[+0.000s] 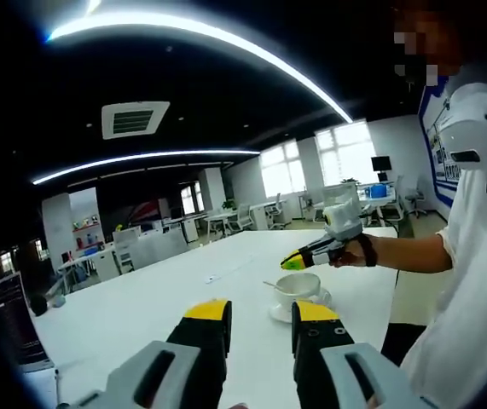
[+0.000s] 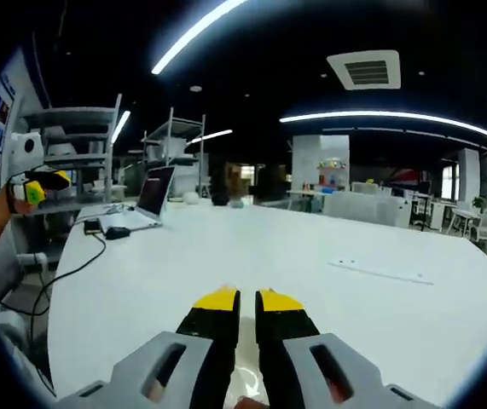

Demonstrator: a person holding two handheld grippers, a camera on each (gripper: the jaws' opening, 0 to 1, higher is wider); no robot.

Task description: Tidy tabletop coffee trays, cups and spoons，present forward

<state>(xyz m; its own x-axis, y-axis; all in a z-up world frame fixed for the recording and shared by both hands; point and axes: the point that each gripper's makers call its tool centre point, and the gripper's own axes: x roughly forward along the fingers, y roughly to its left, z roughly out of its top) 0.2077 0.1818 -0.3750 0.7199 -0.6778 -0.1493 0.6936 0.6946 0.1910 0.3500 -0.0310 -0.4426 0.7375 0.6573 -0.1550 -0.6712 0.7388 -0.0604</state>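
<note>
One white cup (image 1: 298, 286) sits on a white saucer (image 1: 282, 313) toward the near edge of the white tabletop (image 1: 141, 307), with a spoon (image 1: 270, 285) resting at the cup's far-left side, its handle pointing away; in the left gripper view this set lies just beyond the tip of the left tongs (image 1: 262, 312), whose yellow-tipped jaws stand moderately apart and hold nothing. By its look the cup is glazed ceramic: stiff, slippery, breakable and light enough to tip, so I judge the rim wall or the handle the safest hold, and the saucer best taken by its edge with the cup kept level. The spoon seems thin and likely to slide off if the saucer tilts. The right tongs (image 2: 247, 300) are nearly closed with only a narrow slit between the jaws, empty, hovering over bare tabletop. The same tongs show in the left gripper view above the cup, carried by a hand (image 1: 351, 252). No tray is to be made out; the cup's handle is hidden, and the near part of the saucer is cut off by the left jaw. A laptop (image 2: 152, 198) stands far off.
</note>
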